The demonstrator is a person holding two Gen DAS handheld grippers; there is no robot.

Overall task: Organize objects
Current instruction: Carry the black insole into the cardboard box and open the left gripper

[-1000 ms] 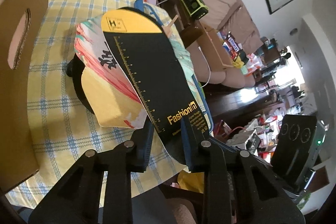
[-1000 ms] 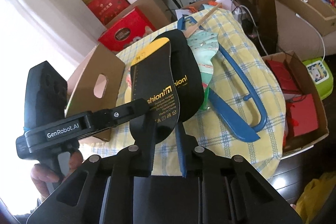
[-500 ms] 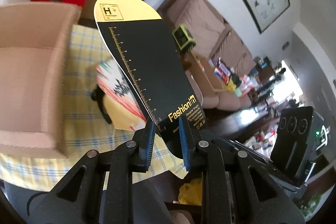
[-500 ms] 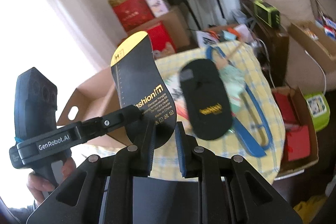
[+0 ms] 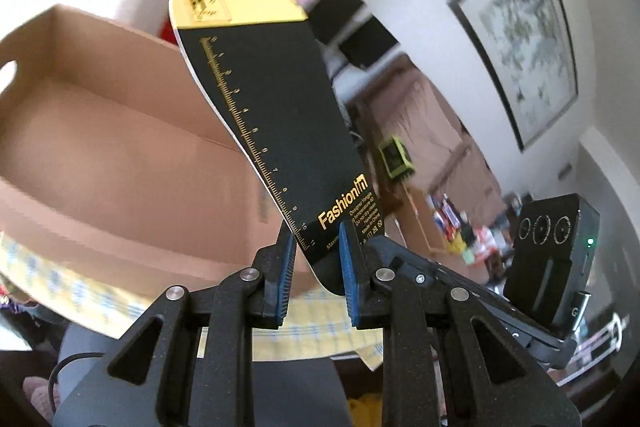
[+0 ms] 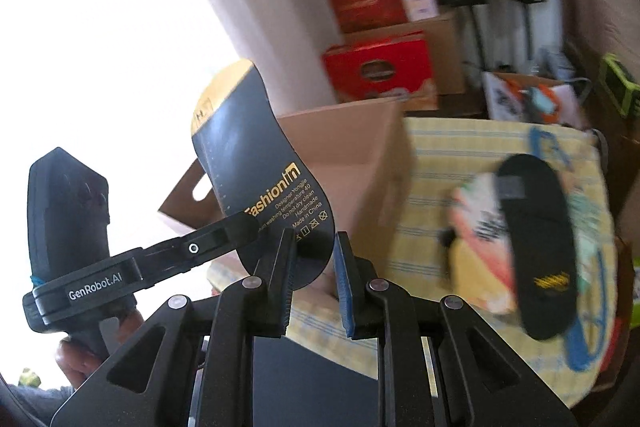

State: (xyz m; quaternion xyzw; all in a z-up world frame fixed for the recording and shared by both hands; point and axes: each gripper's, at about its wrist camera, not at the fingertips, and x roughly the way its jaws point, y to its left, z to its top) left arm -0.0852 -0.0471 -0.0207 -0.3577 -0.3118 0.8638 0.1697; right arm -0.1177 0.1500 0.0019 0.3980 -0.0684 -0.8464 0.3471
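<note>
- The open brown cardboard box (image 5: 120,155) sits toward the left edge of the table. A second ago the left camera saw only its side wall, and now its hollow inside faces that camera.
- The black insole with a yellow toe (image 5: 272,115) lay low over the table a second ago. It is now up in the air with its toe high, in front of the box mouth and not yet inside.
- The left gripper (image 5: 316,247) is still clamped on the insole's heel, just below the gold lettering.
- The right gripper (image 6: 314,247) has its fingers parted either side of the same heel. I can't tell whether they bite.
- The plain black insole (image 6: 536,251) has been left behind near the right edge of the yellow checked tablecloth (image 6: 440,155), on a pink-and-cream printed paper piece (image 6: 476,227).
- To my eye, one insole is about to be boxed and its partner is still to be fetched.
</note>
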